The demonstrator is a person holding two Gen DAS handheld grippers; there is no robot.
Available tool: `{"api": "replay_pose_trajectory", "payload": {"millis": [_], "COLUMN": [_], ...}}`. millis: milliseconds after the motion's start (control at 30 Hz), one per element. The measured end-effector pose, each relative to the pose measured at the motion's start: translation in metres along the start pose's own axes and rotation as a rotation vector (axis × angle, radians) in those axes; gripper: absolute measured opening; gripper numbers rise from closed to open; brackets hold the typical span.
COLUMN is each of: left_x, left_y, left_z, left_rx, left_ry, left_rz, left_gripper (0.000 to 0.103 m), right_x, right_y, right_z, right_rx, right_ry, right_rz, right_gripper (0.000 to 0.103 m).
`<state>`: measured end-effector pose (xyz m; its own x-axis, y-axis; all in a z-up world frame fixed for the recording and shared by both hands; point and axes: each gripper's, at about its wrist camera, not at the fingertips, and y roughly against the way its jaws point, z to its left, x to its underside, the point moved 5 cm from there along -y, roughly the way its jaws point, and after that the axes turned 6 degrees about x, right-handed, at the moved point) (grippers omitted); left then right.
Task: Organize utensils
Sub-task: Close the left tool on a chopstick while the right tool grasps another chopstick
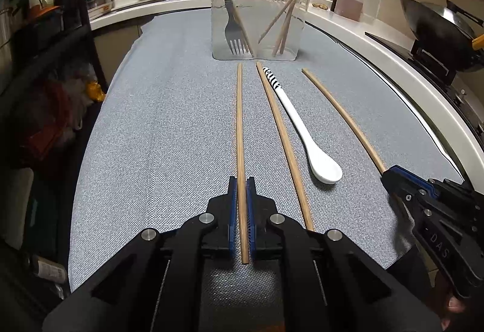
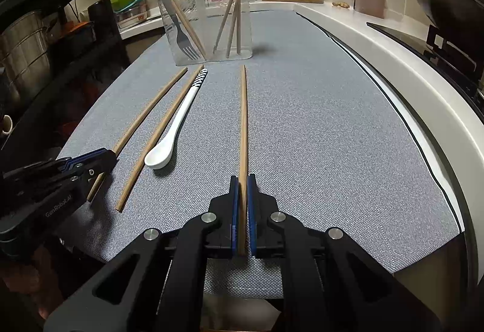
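We work over a grey-blue woven cloth surface point(image 1: 169, 120), and at its far end stands the clear plastic utensil holder point(image 1: 260, 11), already carrying a grey metal fork point(image 1: 231, 26) and several wooden chopsticks. Four utensils lie loose in front of it, running lengthwise toward us: three long wooden chopsticks and, between two of them, a white ceramic spoon with a black-striped handle point(image 1: 305, 132). Our left hand-held gripper point(image 1: 241, 183) has its blue pads pressed against the near end of the leftmost chopstick point(image 1: 239, 126), pinching it. Our right hand-held gripper point(image 2: 243, 182) does the same on the rightmost chopstick point(image 2: 243, 120), again at the near end. The middle chopstick point(image 1: 281, 135) and the spoon lie untouched, just beside each other. We judge the chopsticks light, stiff and smooth, so an end grip lets the long free part swing or droop; a firm pinch and a slow tilt should bring each tip over the holder's rim. The spoon looks glossy, slippery and breakable, and is best taken on its slim handle.
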<state>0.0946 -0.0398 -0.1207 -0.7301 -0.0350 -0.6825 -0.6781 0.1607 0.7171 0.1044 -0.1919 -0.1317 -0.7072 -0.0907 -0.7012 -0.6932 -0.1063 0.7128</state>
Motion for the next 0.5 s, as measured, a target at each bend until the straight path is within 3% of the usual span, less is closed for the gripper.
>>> {"api": "replay_pose_trajectory", "payload": {"millis": [500], "left_x": [0.0], "left_y": [-0.0001], "left_z": [0.0011], "left_rx": [-0.001], "left_ry": [-0.005], "left_rz": [-0.004], "left_gripper": [0.006], "right_x": [-0.004], "right_y": [-0.0028], "right_z": [0.0015], "right_rx": [0.003], "right_ry": [0.009], "right_rz": [-0.008], "right_gripper": [0.006]}}
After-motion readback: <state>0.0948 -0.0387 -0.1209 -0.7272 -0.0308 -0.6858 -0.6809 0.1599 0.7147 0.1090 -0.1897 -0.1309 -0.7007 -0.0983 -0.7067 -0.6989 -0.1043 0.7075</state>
